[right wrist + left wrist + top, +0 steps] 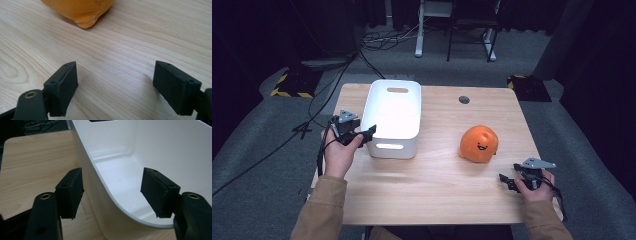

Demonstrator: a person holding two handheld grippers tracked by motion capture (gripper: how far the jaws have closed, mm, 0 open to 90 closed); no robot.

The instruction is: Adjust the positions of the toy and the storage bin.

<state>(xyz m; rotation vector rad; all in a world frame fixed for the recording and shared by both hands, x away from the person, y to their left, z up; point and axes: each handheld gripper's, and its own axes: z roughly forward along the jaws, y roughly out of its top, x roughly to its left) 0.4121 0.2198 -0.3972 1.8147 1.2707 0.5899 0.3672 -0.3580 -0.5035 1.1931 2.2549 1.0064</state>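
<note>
**A:** Well, from the high view first: where is everything?

**B:** The white bin [392, 147] sits upper left of centre on the table [437, 185]. The left gripper [368, 132] is at its near left corner. The orange plush toy [479, 144] lies right of centre, with the right gripper [504, 180] near it at lower right, apart from it.

**A:** And the left gripper view?

**B:** The left gripper's pads straddle the bin's [120, 150] rounded corner, one outside the wall and one inside. I'd call it clamped on that rim. The bin is thin, smooth plastic and empty, so probably light, stiff and a bit slippery. A corner grip may let it swing, and the handle slot at the far end looks safer.

**A:** Right gripper view?

**B:** The jaws are spread wide over bare wood, grasping nothing. The toy [82, 10] is at the top of the frame. It looks soft, light and squashy, so I'd pinch it across the body.
</note>
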